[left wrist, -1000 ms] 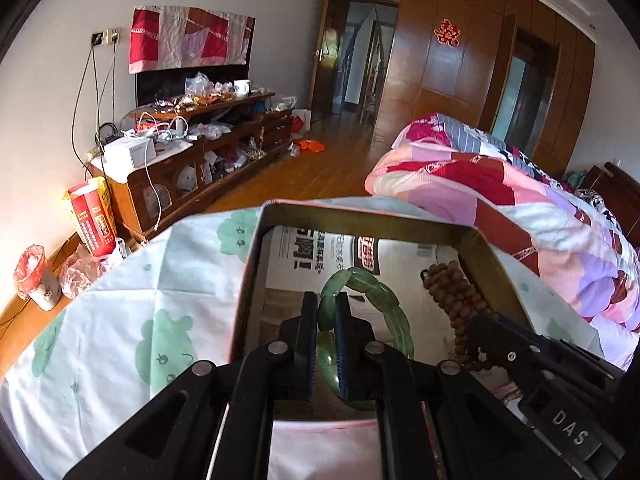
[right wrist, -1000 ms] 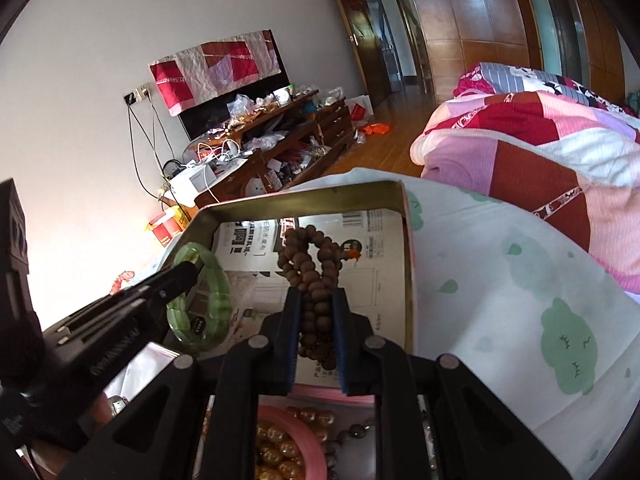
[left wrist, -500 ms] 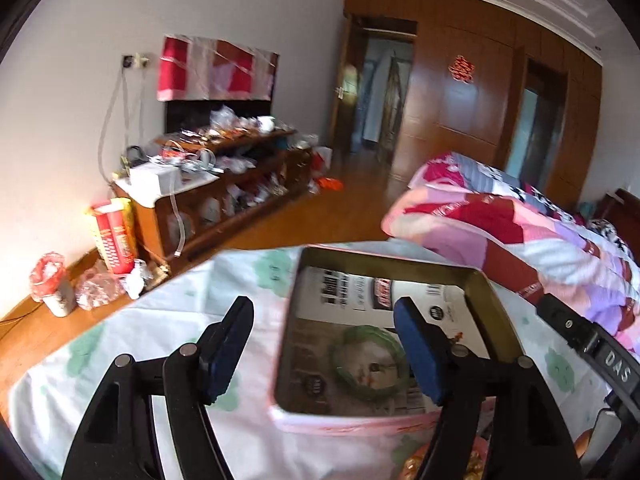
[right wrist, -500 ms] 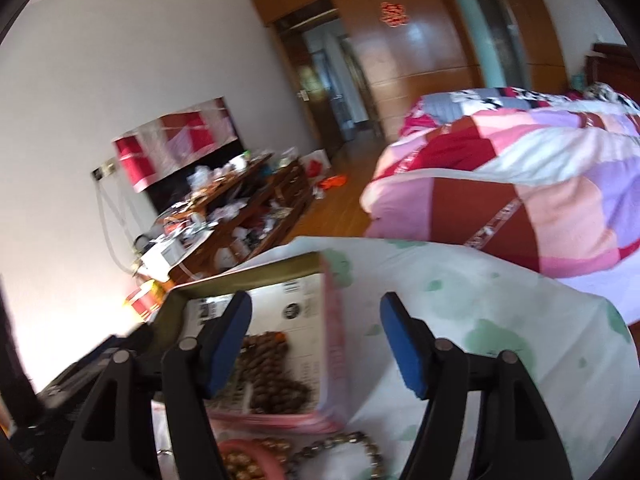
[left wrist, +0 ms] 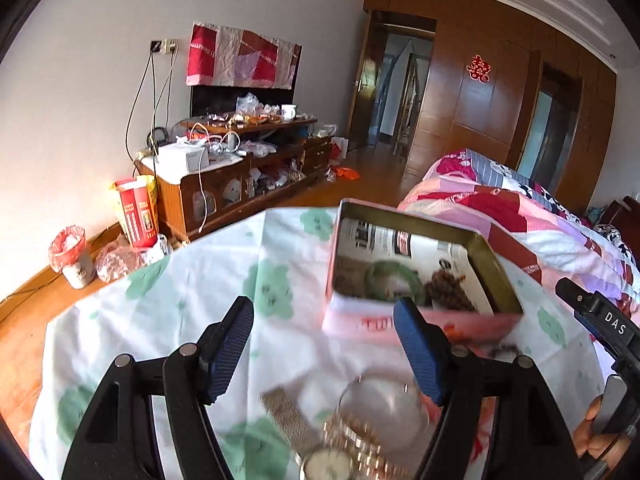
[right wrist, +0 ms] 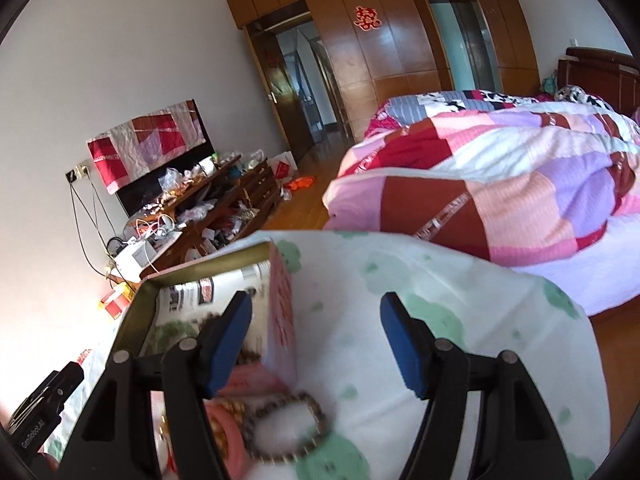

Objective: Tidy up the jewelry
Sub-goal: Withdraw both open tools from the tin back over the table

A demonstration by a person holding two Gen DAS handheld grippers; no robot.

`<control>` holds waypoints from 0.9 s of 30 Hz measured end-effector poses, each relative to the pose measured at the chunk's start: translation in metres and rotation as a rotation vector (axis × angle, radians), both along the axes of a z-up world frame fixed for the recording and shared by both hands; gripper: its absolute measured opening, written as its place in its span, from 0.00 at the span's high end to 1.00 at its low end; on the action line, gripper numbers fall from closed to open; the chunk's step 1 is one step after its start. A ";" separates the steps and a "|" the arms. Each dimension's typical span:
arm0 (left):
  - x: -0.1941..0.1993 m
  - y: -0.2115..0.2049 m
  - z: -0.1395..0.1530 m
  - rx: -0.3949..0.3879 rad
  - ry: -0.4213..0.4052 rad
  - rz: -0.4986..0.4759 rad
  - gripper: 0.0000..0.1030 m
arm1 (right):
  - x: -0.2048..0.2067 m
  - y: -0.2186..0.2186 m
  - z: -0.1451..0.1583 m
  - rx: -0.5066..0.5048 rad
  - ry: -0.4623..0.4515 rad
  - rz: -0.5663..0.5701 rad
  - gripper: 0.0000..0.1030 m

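Observation:
A pink tin box (left wrist: 420,322) lined with newspaper sits on the cloth-covered table. Inside lie a green jade bracelet (left wrist: 394,280) and a brown bead string (left wrist: 450,290). My left gripper (left wrist: 324,350) is open and empty, pulled back in front of the box. Under it lie a gold watch (left wrist: 340,454), a silver mesh strap (left wrist: 288,420) and a round clear dish (left wrist: 384,400). My right gripper (right wrist: 316,344) is open and empty by the box's right corner (right wrist: 282,320). A dark bead bracelet (right wrist: 288,428) and golden beads (right wrist: 224,428) lie below it.
The table wears a white cloth with green tree prints (left wrist: 200,280). A bed with a patchwork quilt (right wrist: 500,184) stands to the right. A cluttered wooden TV cabinet (left wrist: 240,168) lines the far wall. The right gripper's body (left wrist: 600,320) shows at the left wrist view's right edge.
Both grippers opened, leaving the green bracelet and the brown beads in the box, then drew back and up from it. More loose jewelry in front of the box has come into view.

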State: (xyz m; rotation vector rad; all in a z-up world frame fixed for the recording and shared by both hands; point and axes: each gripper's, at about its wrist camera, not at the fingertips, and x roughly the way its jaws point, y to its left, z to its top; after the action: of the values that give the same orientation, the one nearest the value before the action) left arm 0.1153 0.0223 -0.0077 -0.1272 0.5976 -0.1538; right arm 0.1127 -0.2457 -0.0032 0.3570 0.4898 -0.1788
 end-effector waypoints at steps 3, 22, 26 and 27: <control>-0.009 0.007 -0.004 -0.027 0.021 0.004 0.30 | -0.014 -0.004 -0.006 0.035 0.011 -0.002 0.32; -0.053 0.051 -0.015 0.034 0.099 0.003 0.30 | -0.031 0.026 -0.011 -0.019 0.006 0.118 0.32; -0.053 0.047 -0.016 -0.028 0.121 -0.027 0.30 | -0.037 0.029 -0.017 -0.006 0.026 0.130 0.32; -0.052 0.044 -0.017 -0.041 0.133 -0.038 0.30 | -0.039 0.030 -0.016 -0.006 0.020 0.133 0.32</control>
State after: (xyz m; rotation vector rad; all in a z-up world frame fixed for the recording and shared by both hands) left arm 0.0638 0.0663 -0.0250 -0.1668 0.7301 -0.1956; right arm 0.0736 -0.2154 -0.0191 0.3155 0.5307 -0.0548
